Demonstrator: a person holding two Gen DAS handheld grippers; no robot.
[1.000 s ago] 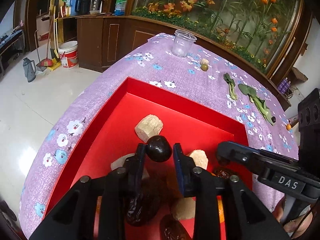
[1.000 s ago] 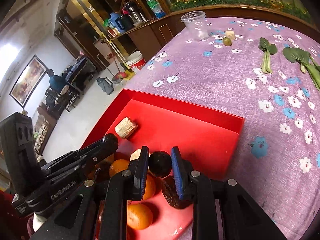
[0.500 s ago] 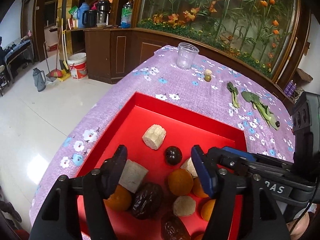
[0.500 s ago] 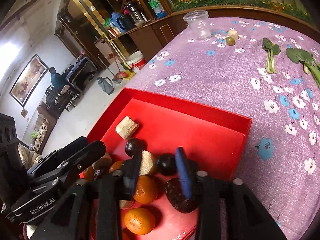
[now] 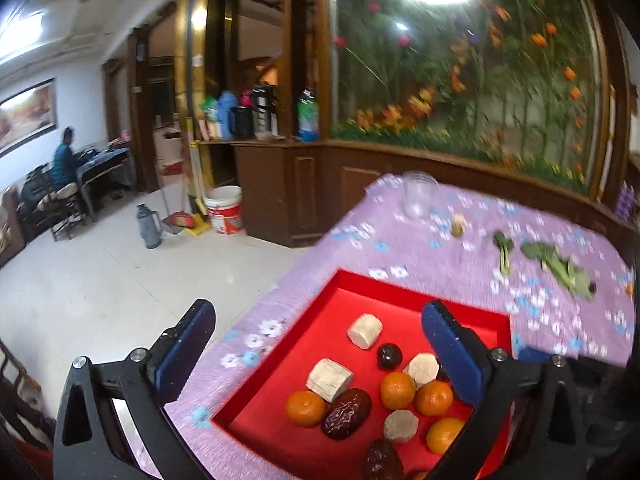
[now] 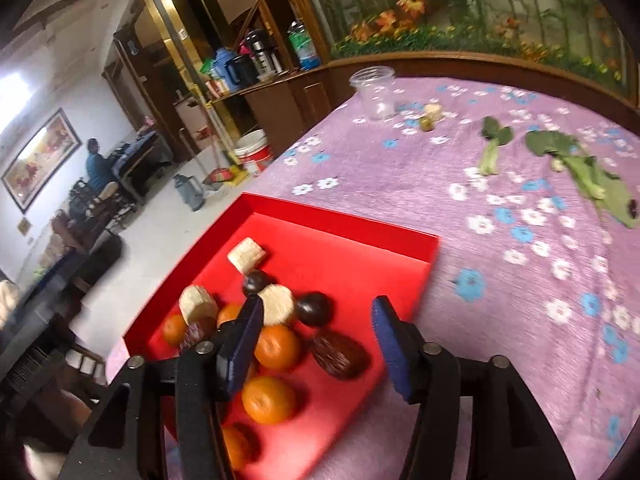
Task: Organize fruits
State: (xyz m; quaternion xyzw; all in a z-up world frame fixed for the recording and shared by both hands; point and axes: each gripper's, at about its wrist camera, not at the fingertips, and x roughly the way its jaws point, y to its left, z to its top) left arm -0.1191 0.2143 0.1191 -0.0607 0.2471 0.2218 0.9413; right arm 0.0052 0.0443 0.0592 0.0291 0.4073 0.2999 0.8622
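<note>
Dark plums, gripped a second ago, now lie in the red tray [image 5: 404, 296] as both tongs spread, opening empty.

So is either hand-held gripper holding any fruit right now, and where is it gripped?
Nothing is held. The left hand-held gripper and the right hand-held gripper both have empty jaws that are opening above the red tray.
</note>
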